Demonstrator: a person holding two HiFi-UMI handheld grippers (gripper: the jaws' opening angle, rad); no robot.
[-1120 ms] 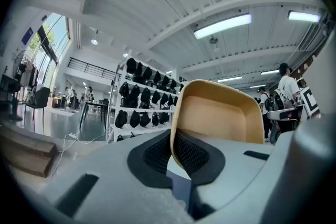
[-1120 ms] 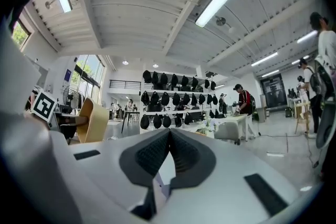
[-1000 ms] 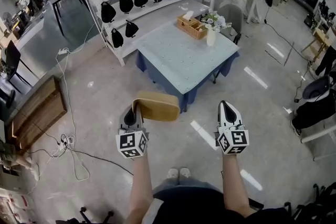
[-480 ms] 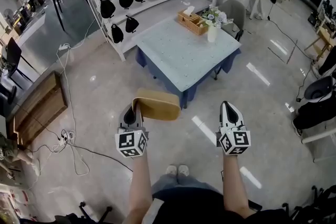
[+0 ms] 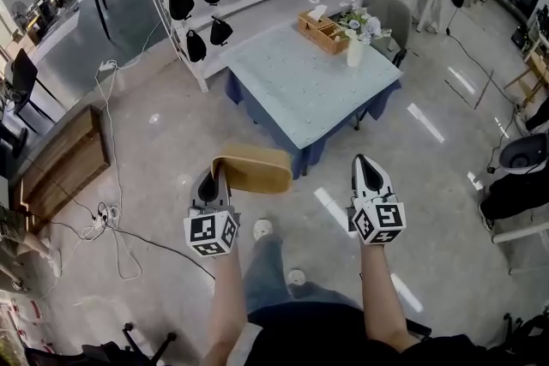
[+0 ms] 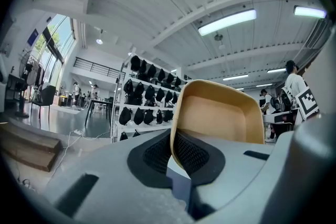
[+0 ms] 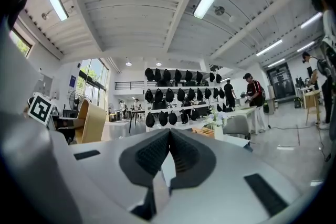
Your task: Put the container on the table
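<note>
The left gripper [image 6: 172, 138] is pinching the rim of the tan paper container [image 6: 220, 113], its jaws clamping tight on the thin wall so that the container is standing on edge, with its hollow side facing back along the jaws. The container is hanging in the air above the floor [image 5: 154, 159], just short of the near corner of the light-blue table [image 5: 300, 90]. The right gripper [image 7: 169, 136] is holding nothing, its jaws pressing together, and is hovering well apart from the container.
</note>
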